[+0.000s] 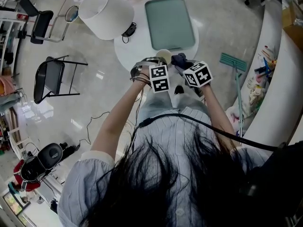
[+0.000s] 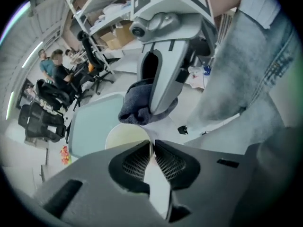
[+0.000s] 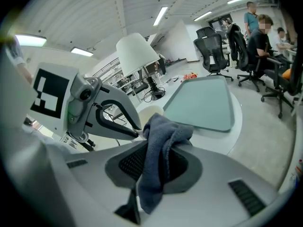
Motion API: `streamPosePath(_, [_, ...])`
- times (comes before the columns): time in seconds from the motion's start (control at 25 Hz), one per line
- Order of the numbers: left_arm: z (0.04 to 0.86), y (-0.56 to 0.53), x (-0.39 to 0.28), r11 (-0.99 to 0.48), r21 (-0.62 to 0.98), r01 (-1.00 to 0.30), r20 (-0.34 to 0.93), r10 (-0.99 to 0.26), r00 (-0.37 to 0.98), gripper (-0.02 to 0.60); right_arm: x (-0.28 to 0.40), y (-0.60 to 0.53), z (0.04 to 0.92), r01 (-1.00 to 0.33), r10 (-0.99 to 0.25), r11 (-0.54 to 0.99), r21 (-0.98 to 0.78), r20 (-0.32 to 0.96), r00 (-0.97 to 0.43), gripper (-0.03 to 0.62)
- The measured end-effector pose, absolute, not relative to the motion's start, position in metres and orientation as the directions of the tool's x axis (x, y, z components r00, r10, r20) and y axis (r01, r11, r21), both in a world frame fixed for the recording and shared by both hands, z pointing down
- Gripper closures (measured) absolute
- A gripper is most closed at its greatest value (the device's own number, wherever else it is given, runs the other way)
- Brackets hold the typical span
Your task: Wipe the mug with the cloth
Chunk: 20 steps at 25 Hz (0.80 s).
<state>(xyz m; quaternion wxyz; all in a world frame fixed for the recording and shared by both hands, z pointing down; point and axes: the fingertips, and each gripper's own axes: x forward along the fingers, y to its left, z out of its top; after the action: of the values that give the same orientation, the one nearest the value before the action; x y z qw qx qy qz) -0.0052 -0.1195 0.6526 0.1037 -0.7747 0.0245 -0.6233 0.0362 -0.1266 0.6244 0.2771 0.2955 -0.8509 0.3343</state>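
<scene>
A cream mug (image 1: pixel 164 56) is held at the near edge of the round white table (image 1: pixel 137 44). My left gripper (image 2: pixel 152 148) is shut on the mug's wall, and its pale inside (image 2: pixel 124 135) shows just beyond the jaws. My right gripper (image 3: pixel 158 143) is shut on a dark blue-grey cloth (image 3: pixel 163 131) that bunches above the jaws and hangs down below them. In the left gripper view the cloth (image 2: pixel 136 109) sits right at the mug's rim under the right gripper (image 2: pixel 158 105). The mug (image 3: pixel 150 112) is partly hidden behind the cloth in the right gripper view.
A teal tray (image 1: pixel 169 22) lies on the table beyond the mug, with a white lamp shade (image 1: pixel 106 13) to its left. A black folding chair (image 1: pixel 52 79) stands at the left and a mop (image 1: pixel 235 74) lies at the right. People sit at desks (image 3: pixel 265 37) in the background.
</scene>
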Motion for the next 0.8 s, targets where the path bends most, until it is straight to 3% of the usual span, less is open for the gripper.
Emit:
streamPosePath(0.32, [0.653,-0.121,-0.020,-0.905,-0.223,0.363,0.969,-0.166,0.181,0.532,0.027,-0.124,0.623,-0.680,-0.311,0.612,-0.404,0.668,-0.676,0.508])
streamPosePath(0.56, [0.654,-0.126,-0.024,-0.830,-0.254,0.497,0.964,-0.176,0.199,0.532,0.028,-0.122,0.624,-0.682,-0.308,0.610,-0.404,0.672,-0.673,0.508])
streamPosePath(0.68, [0.654,-0.129,-0.025,-0.802,-0.282,0.526,0.958,-0.204,0.202,0.532,0.027,-0.121,0.625,-0.683,-0.307,0.608,-0.404,0.674,-0.672,0.508])
streamPosePath(0.8, [0.654,-0.130,-0.025,-0.856,-0.274,0.438,0.958,-0.202,0.204,0.531,0.028,-0.121,0.625,-0.686,-0.309,0.607,-0.401,0.676,-0.669,0.508])
